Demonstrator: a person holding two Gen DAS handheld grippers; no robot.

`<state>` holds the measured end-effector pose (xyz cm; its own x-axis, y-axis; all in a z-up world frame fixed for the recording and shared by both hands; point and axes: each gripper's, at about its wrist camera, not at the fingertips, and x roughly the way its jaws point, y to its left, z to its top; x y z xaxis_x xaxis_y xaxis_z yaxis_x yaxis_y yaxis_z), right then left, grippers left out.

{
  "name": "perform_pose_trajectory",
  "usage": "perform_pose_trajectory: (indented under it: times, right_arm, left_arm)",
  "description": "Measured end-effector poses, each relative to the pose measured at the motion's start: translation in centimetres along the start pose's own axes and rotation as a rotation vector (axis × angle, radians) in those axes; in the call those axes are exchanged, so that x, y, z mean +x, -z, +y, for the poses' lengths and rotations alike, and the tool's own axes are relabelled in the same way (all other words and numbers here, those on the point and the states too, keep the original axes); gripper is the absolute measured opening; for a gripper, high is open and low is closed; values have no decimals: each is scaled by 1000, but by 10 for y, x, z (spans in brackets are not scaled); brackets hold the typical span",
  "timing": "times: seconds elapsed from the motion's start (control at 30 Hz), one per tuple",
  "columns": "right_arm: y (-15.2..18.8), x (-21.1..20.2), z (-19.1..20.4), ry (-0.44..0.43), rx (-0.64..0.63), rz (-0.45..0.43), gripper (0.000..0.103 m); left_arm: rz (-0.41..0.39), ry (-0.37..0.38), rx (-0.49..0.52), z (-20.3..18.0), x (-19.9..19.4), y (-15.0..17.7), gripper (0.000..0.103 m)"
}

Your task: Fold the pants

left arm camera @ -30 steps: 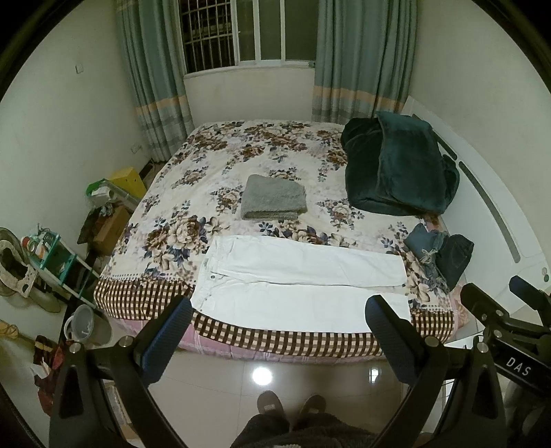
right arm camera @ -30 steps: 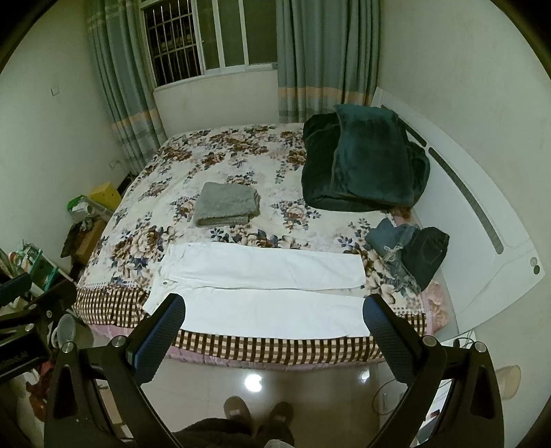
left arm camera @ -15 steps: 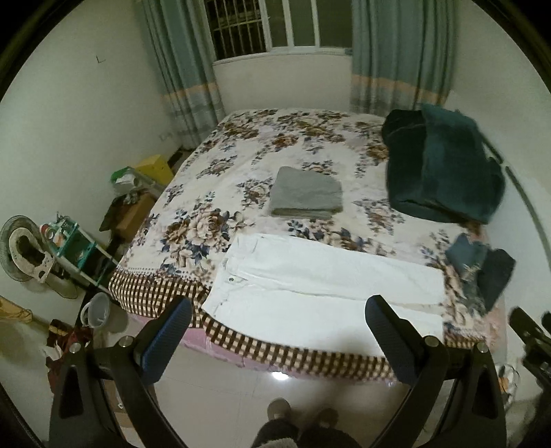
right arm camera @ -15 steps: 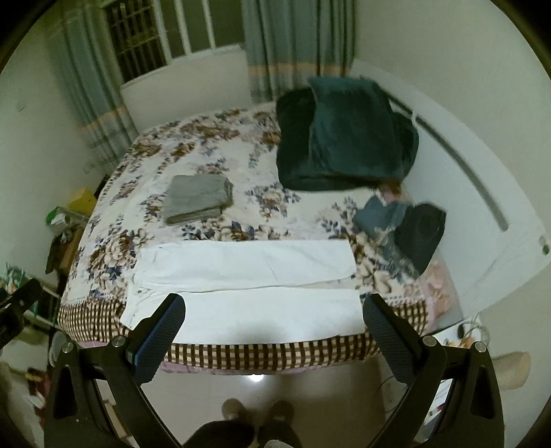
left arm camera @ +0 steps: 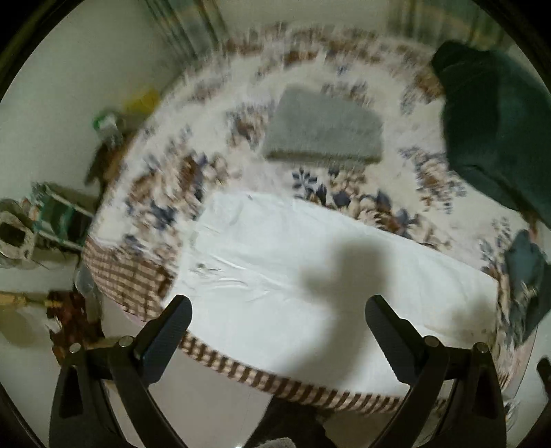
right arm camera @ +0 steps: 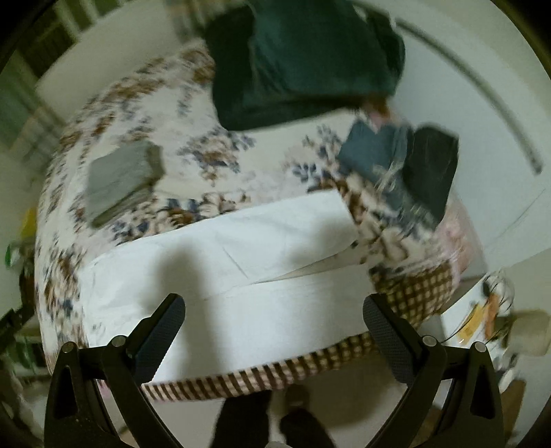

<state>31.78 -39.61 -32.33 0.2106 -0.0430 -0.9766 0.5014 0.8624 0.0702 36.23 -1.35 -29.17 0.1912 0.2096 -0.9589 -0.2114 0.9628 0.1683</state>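
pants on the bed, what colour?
White, plain. The pants show best in the right wrist view, laid flat along the near edge of the floral bedspread.

Bedroom with a bed point(left arm camera: 179, 179) under a floral spread, both views blurred.

Ahead of the claw stretches the bed; its checked border point(right arm camera: 409, 293) hangs over the near edge, above a pale tiled floor point(left arm camera: 213, 403). Pale walls point(left arm camera: 86, 69) rise left of the claw, where clutter point(left arm camera: 58, 213) stands on the floor. Beyond the bed, what seem to be striped curtains point(left arm camera: 186, 27) hang. Right of the claw, a white headboard point(right arm camera: 482, 113) curves.
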Motion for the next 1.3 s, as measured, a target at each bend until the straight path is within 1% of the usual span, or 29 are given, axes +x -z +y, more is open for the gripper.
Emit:
perform_pose_trajectory:
  times: [0.03,0.07,0.1,0.13,0.17,0.2,0.23,0.27,0.33,0.4,0.43,0.53,0.57,0.67,0.7,0.73,0.77,0.8,0.83,0.87,0.9,0.93,0.97,1.0,1.07,1.17,1.23,1.27,1.3]
  right_arm:
    - [-17,31,-2,-12,45,32,103]
    - [-32,58,-5,-13,83,55,103]
    - [-50,93,-8,-12,138,87,103]
    - [-60,119,-9,-13,172,107,103]
    - [-73,148,-12,-3,209,132,103]
    - [-82,171,-15,4,240,153,103]
    - [-95,205,-19,7,280,179,103]
    - [-101,226,-23,15,308,202,103]
    - [-111,273,-33,22,382,250,103]
    - [-117,307,-42,34,439,279,103]
    - [-122,328,-46,36,472,290,103]
    - [-129,374,-56,39,554,321,103]
    - [-131,388,-58,27,585,328,103]
    - [-137,422,-63,0,658,332,103]
    - [-139,431,-63,9,666,335,103]
    - [-139,442,-63,25,670,343,103]
    - [-139,451,-63,42,674,348,101]
    - [-138,456,-63,55,674,350,99]
    - [-137,460,-62,69,669,348,94]
    - [-137,461,-61,75,665,340,83]
    - [-136,457,-59,82,652,318,74]
    - [-137,453,-57,81,638,301,44]
    - [-137,448,-55,66,622,286,11]
    - [-137,443,-53,53,611,277,7]
    - [-134,424,-50,19,598,240,6]
    - [-130,393,-46,-45,568,186,5]
    - [-124,359,-39,-110,547,137,4]
    - [-118,341,-39,-148,538,104,4]
    - [-118,325,-37,-178,530,77,4]
  left_arm:
    - [54,5,-21,-3,32,-18,103]
    - [87,7,-40,-4,51,-29,103]
    - [131,3,-68,-5,81,-46,103]
    - [167,3,-90,-5,105,-59,103]
    - [212,-7,-128,-5,139,-76,103]
    - [238,-13,-154,-5,161,-86,103]
    - [265,-18,-175,-5,181,-94,103]
    - [302,-30,-207,-5,211,-107,103]
    - [336,-40,-244,-5,248,-123,103]
    - [362,-65,-285,-3,291,-142,103]
    - [372,-80,-300,-1,306,-147,103]
    - [402,-105,-343,4,344,-158,103]
    - [407,-114,-362,9,353,-159,99]
    - [395,-111,-398,19,365,-160,81]
    - [382,-103,-414,22,364,-158,73]
    - [368,-96,-423,23,362,-155,67]
    - [342,-92,-427,26,358,-152,47]
    - [317,-92,-423,27,353,-150,25]
    - [298,-85,-421,28,348,-148,25]
    - [277,-59,-424,30,340,-143,19]
    - [260,-42,-421,31,334,-141,7]
    - [243,-19,-421,32,327,-138,7]
    - [226,-3,-418,32,315,-135,7]
    - [209,8,-414,33,305,-132,6]
    - [177,42,-419,33,275,-126,2]
    - [116,89,-429,40,232,-116,1]
    - [73,125,-451,55,203,-103,1]
    - [36,151,-462,59,179,-95,1]
    - [12,163,-466,61,168,-93,1]
